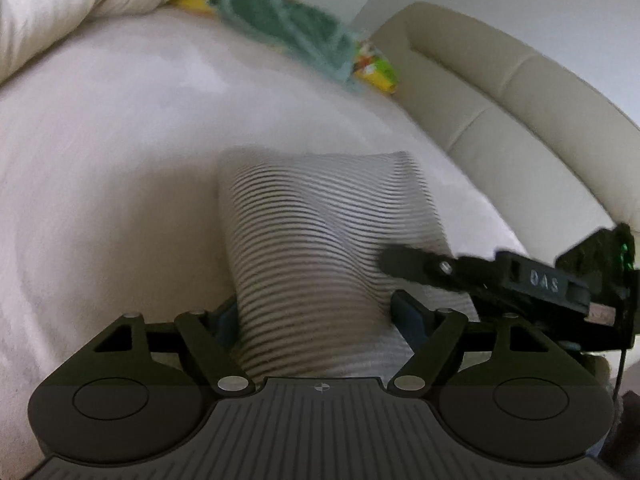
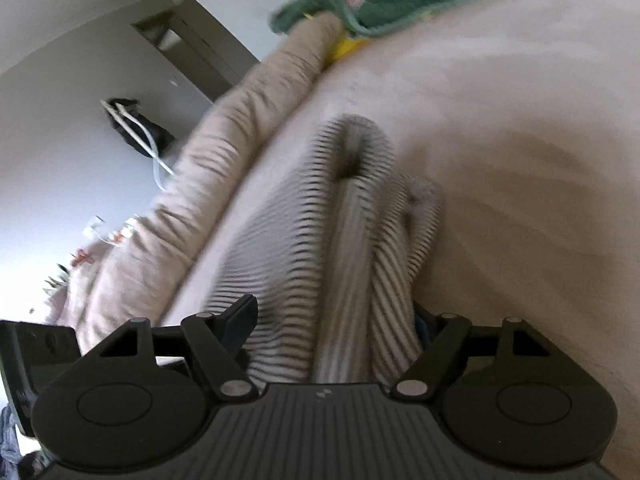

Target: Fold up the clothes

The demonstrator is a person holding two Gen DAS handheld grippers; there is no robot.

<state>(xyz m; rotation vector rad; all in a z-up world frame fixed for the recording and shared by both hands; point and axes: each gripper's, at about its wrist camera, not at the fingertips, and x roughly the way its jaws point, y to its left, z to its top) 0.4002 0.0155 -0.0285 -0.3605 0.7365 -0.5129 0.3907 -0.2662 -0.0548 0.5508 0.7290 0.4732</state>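
A grey-and-white striped garment point(image 1: 320, 232) lies bunched on the pale bed cover point(image 1: 120, 152). Its near end rises into my left gripper point(image 1: 318, 320), whose widely spaced jaws are shut on the thick cloth. In the right wrist view the same striped garment point(image 2: 344, 240) forms long rolled folds with a dark hollow at the far end. My right gripper point(image 2: 332, 320) is shut on that bundle. The right gripper point(image 1: 394, 264) also reaches in from the right of the left wrist view, its tip resting on the stripes. Both views are blurred by motion.
A green cloth point(image 1: 288, 20) and yellow items point(image 1: 376, 72) lie at the far side of the bed. A cream padded headboard point(image 1: 520, 92) curves along the right. A rolled beige duvet point(image 2: 224, 152) borders the bed, with a wall and a dark bag point(image 2: 132, 124) beyond.
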